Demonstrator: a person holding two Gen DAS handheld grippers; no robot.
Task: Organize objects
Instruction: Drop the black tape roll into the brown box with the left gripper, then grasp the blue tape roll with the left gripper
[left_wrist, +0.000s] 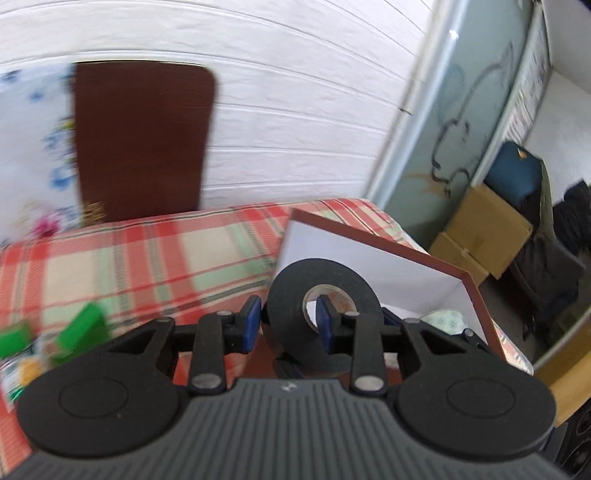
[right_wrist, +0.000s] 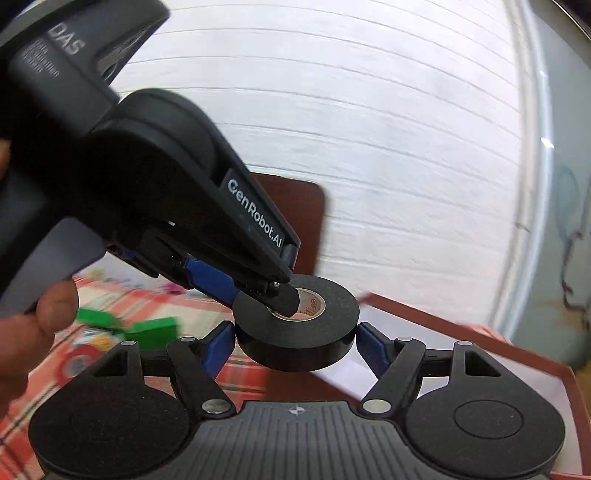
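Note:
A black roll of tape (left_wrist: 314, 291) is held in the air above the edge of a brown box with a white inside (left_wrist: 369, 254). My left gripper (left_wrist: 288, 319) is shut on the roll's wall, one blue finger outside and one through the core. In the right wrist view the roll (right_wrist: 297, 328) lies flat between the blue fingers of my right gripper (right_wrist: 295, 345), which touch its outer rim on both sides. The left gripper (right_wrist: 258, 291) comes in from the upper left there. The box (right_wrist: 461, 354) lies below and to the right.
A red and green plaid cloth (left_wrist: 147, 258) covers the table. Green blocks (left_wrist: 79, 326) and small packets lie at its left; the blocks also show in the right wrist view (right_wrist: 147, 330). A brown chair back (left_wrist: 144, 136) stands behind the table. Cardboard boxes (left_wrist: 484, 236) sit on the floor at right.

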